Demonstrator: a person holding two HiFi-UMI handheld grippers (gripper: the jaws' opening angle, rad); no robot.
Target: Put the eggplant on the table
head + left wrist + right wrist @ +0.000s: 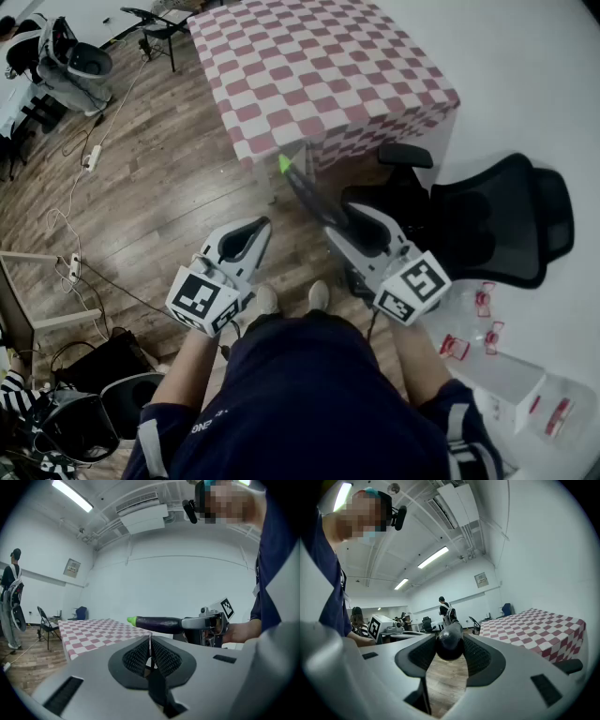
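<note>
Item: eggplant, was clamped in right gripper; long axis ran fwd along jaws, green tip twd checkered table ahead. Beside it, left gripper: jaws together, empty.

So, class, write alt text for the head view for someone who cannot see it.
The right gripper holds a dark eggplant, green tip aimed at a red-and-white checked table. The left gripper is shut and empty, above a wooden floor.

One eggplant, two hand-held grippers
</note>
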